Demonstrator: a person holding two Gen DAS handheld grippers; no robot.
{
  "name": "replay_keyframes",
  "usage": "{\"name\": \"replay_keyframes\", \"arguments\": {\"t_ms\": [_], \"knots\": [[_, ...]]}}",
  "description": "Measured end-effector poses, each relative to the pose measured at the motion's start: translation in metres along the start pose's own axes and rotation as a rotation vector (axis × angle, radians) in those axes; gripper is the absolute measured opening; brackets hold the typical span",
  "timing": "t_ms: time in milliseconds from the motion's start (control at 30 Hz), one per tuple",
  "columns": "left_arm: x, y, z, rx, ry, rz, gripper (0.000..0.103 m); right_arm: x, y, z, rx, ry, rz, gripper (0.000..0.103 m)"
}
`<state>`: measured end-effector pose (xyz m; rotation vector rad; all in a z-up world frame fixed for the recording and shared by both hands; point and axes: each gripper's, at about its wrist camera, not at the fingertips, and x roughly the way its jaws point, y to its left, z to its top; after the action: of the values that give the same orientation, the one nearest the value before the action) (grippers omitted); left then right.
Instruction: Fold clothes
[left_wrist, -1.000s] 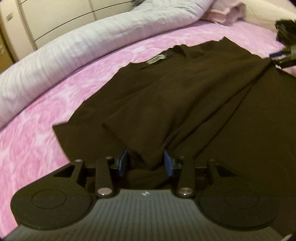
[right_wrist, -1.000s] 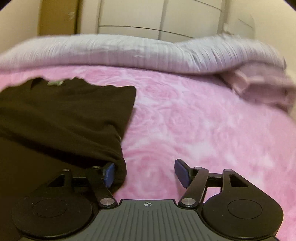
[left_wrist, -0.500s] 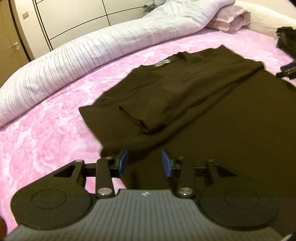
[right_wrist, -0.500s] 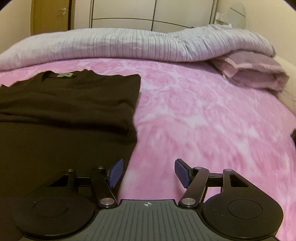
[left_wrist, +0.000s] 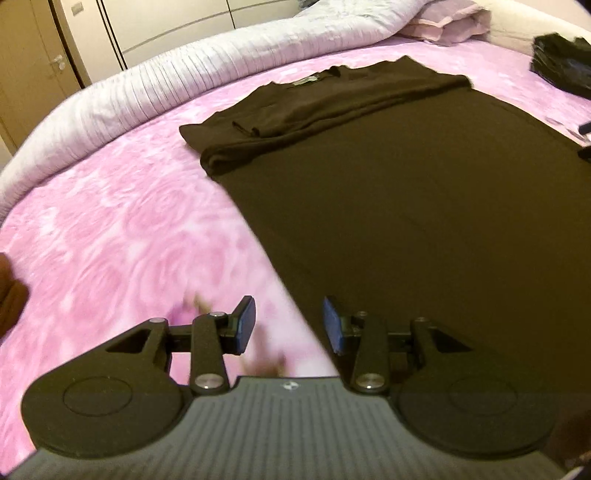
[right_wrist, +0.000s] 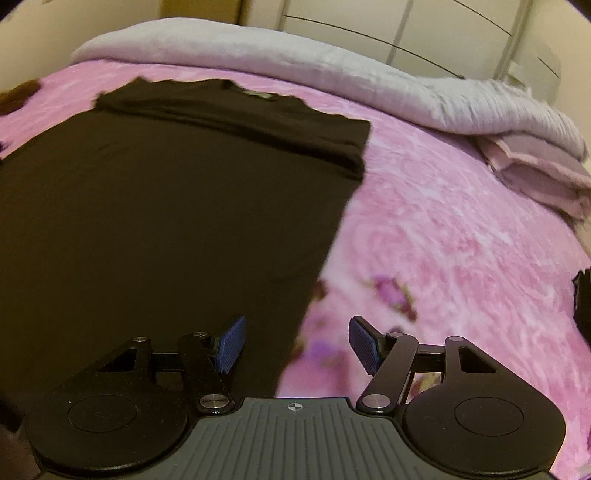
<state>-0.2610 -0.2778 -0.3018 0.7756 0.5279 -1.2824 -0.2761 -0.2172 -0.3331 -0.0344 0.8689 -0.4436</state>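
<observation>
A dark brown T-shirt (left_wrist: 406, 192) lies flat on the pink bed, collar at the far end, both sleeves folded in across the chest. It also shows in the right wrist view (right_wrist: 166, 192). My left gripper (left_wrist: 289, 325) is open and empty, straddling the shirt's left side edge near the hem. My right gripper (right_wrist: 295, 343) is open and empty, straddling the shirt's right side edge near the hem.
The pink floral bedspread (left_wrist: 129, 229) surrounds the shirt. A rolled grey-white duvet (left_wrist: 221, 70) lies along the far side, with pinkish pillows (right_wrist: 535, 173) at its end. A black garment pile (left_wrist: 561, 62) sits far right. Wardrobe doors (right_wrist: 406, 33) stand behind.
My left gripper let go of the sleeve it held and opened. Both grippers drew back from the sleeves toward the hem end. The sleeves now lie folded across the chest.
</observation>
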Motion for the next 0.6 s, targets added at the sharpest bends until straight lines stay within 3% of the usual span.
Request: {"name": "replay_keyframes", "arguments": {"t_ms": [167,233,300,367,433,533,600], "knots": [[-0.057,-0.049,-0.041,0.171,-0.064,-0.025,0.040,-0.038,0.043,-0.021,-0.097,-0.088,0.116,0.065],[-0.074,-0.072,-0.057,0.271,-0.101,-0.068,0.046,-0.051,0.064,-0.028,-0.151,-0.116,0.183,0.065],[-0.086,-0.096,-0.074,0.396,-0.135,-0.094,0.060,-0.058,0.086,-0.034,-0.233,-0.130,0.209,0.065],[-0.090,-0.119,-0.088,0.536,-0.153,-0.092,0.063,-0.064,0.107,-0.040,-0.322,-0.142,0.217,0.065],[-0.086,-0.139,-0.101,0.673,-0.151,-0.071,0.063,-0.064,0.123,-0.047,-0.401,-0.147,0.216,0.065],[-0.067,-0.158,-0.113,0.828,-0.128,0.028,0.057,-0.059,0.139,-0.056,-0.478,-0.131,0.203,0.065],[-0.060,-0.160,-0.110,0.825,-0.105,0.046,0.038,-0.056,0.142,-0.061,-0.497,-0.124,0.201,0.065]]}}
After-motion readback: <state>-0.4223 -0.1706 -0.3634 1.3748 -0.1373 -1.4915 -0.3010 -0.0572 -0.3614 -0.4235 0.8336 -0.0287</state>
